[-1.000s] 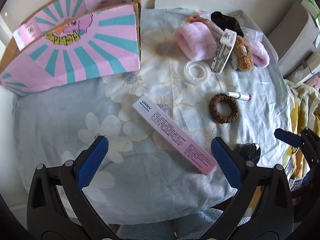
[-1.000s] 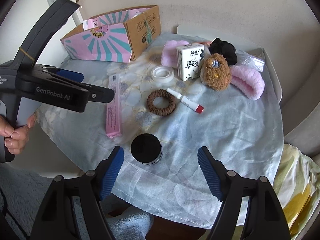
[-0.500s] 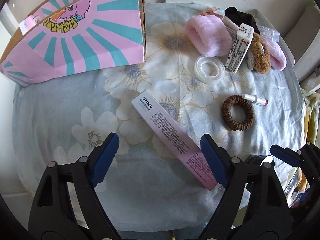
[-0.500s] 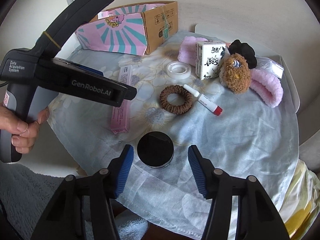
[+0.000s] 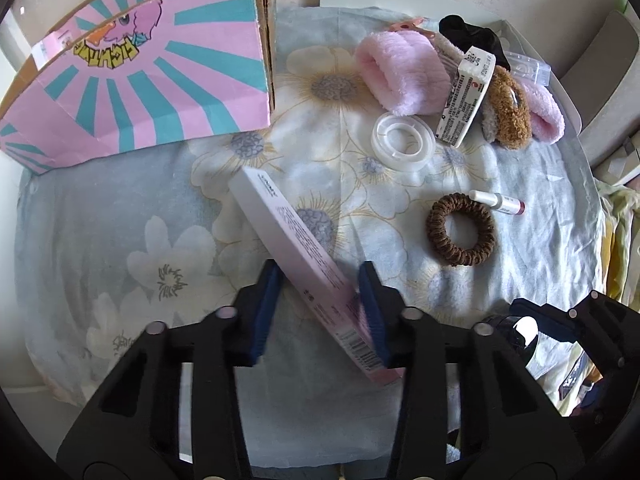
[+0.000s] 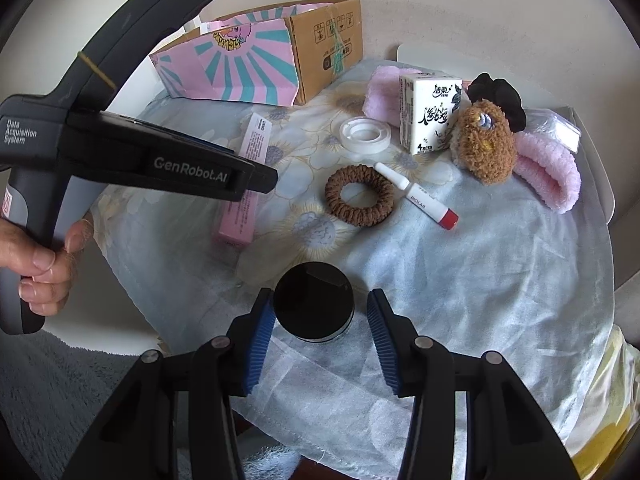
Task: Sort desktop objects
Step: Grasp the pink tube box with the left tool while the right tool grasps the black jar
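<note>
A long pink box (image 5: 296, 252) lies on the floral cloth; it also shows in the right wrist view (image 6: 244, 184). My left gripper (image 5: 320, 300) has closed onto its near end, both blue pads touching its sides. A black round jar (image 6: 314, 306) stands near the table's front edge. My right gripper (image 6: 320, 336) is around it, its jaws narrowed and a small gap left on each side. The left gripper's body (image 6: 152, 164) crosses the left of the right wrist view.
A pink-and-teal cardboard box (image 5: 136, 80) stands open at the back left. A brown scrunchie (image 5: 460, 230), lip balm tube (image 5: 498, 202), tape roll (image 5: 402, 142), tissue pack (image 5: 466, 96), brown plush (image 5: 508, 112) and pink fluffy bands (image 5: 400, 74) lie at the back right.
Both grippers moved forward and down and narrowed. The left one closed on the pink box's near end. The right one came around the black jar.
</note>
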`<state>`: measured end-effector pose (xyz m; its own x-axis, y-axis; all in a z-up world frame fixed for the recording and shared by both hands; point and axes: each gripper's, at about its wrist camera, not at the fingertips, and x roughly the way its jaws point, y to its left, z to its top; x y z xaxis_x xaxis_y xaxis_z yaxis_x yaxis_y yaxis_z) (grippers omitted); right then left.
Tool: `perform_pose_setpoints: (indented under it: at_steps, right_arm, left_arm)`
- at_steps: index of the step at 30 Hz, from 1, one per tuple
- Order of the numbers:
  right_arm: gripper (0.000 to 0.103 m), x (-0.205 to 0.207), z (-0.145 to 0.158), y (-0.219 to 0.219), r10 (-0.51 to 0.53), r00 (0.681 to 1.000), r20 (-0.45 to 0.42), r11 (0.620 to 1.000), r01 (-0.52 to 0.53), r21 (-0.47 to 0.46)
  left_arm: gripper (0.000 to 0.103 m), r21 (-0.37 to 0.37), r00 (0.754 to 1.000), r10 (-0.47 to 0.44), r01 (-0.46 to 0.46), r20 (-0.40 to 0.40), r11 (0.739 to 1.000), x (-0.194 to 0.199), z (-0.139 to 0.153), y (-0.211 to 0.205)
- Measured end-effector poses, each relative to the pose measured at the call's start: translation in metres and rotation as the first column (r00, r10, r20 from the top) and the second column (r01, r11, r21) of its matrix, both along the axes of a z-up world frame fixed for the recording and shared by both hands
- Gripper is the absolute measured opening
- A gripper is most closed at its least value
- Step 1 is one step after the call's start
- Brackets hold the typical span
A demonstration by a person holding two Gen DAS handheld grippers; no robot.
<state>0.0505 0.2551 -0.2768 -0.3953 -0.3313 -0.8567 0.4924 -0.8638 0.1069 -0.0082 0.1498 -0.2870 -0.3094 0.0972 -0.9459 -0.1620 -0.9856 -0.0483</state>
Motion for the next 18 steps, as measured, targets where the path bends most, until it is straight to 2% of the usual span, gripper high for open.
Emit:
perform_pose_setpoints:
  at_steps: [4, 6, 13, 18]
  right_arm:
    - [0.034, -0.001, -0.001, -0.004, 0.006, 1.000, 0.000, 1.000, -0.006, -0.010]
    - [0.034, 0.000, -0.001, -0.007, 0.007, 1.000, 0.000, 1.000, -0.007, -0.016]
    - [0.034, -0.006, 0.000, -0.007, -0.034, 0.999, 0.008, 0.996, 0.035, -0.080]
    - [0.034, -0.003, 0.005, -0.001, -0.069, 0.998, -0.001, 0.992, 0.068, -0.101]
  left_arm:
    - [0.020, 0.012, 1.000, 0.012, -0.012, 0.005, 1.000, -0.003, -0.001, -0.002]
    - [0.012, 0.009, 1.000, 0.009, -0.009, 0.001, 1.000, -0.001, -0.001, -0.007]
    - [0.012, -0.025, 0.999, -0.035, 0.034, -0.036, 0.999, 0.000, 0.008, -0.010]
    - [0.012, -0.020, 0.998, -0.045, 0.044, -0.047, 0.999, -0.003, 0.021, -0.003]
